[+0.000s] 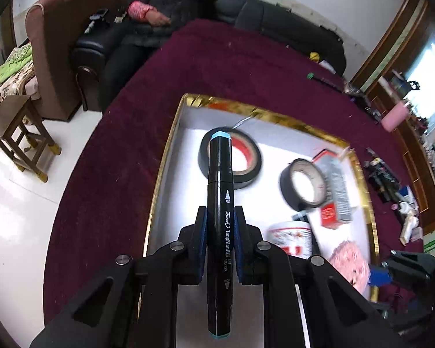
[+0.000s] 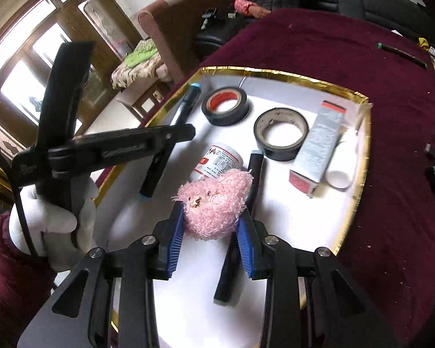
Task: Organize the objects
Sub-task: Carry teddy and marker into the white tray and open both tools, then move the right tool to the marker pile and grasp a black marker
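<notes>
The left tool (image 1: 221, 226) clenches a black blue-capped marker pen (image 1: 219, 191), its long axis along the fingers, above the gold-rimmed white tray (image 1: 171, 145); the right tool (image 2: 210, 226) grips a pink fluffy plush toy (image 2: 214, 203) over the tray's near end.

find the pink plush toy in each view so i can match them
Left wrist: the pink plush toy sits low right, over the gold-rimmed tray, beside the right gripper.
Right wrist: centre, clamped by the right gripper.
Shared landmark: the red-cored tape roll near the tray's far end.
</notes>
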The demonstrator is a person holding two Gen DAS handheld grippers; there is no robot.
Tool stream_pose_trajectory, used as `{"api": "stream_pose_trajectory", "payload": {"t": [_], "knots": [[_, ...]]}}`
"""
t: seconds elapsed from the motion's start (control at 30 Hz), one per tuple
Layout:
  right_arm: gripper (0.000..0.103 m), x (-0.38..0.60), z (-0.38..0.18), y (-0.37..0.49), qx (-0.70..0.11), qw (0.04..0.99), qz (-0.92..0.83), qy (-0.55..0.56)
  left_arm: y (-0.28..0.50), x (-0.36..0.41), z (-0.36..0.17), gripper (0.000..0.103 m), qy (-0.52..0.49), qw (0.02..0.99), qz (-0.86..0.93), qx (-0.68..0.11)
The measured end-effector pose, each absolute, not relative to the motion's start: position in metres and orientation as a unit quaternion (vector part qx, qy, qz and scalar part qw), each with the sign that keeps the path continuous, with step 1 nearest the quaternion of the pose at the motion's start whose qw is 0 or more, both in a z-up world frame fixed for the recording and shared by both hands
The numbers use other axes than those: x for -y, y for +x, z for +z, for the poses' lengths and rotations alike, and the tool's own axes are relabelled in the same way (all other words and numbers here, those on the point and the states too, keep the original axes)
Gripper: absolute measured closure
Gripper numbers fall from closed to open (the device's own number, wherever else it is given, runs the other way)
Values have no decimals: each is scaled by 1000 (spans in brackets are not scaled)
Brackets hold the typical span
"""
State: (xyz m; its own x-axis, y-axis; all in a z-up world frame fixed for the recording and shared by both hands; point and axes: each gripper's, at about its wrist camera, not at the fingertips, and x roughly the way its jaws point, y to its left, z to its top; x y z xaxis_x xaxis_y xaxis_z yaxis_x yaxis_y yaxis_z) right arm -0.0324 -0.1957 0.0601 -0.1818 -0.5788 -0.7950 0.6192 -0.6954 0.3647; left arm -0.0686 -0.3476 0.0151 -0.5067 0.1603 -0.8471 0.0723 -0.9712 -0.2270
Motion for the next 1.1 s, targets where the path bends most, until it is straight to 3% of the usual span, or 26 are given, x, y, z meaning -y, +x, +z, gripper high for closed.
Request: {"api": "stream_pose_trajectory", "payload": {"t": [0.2,0.47,0.63,0.83,0.97,1.0,1.1], "knots": [[70,206,55,-38,-33,389,-764,513,-67,347,15,89,-493,28,862,111],[70,222,50,-43,-72,377,-764,519,-54,352,40,72,-458,40,879,124],[66,227,45,-50,-85,363,-768,522,-44,357,57,62,-434,44,890,133],[52,212,57,-50,-69,356,-783,505,-36,362,66,51,-417,50,893,162],[51,204,67,-45,-57,354,-792,494,-31,363,67,46,-408,57,893,178],[51,200,70,-44,-52,353,-795,491,-29,364,67,42,-406,65,891,190],[51,180,83,-37,-29,354,-805,476,-20,367,70,15,-385,95,887,235]]}}
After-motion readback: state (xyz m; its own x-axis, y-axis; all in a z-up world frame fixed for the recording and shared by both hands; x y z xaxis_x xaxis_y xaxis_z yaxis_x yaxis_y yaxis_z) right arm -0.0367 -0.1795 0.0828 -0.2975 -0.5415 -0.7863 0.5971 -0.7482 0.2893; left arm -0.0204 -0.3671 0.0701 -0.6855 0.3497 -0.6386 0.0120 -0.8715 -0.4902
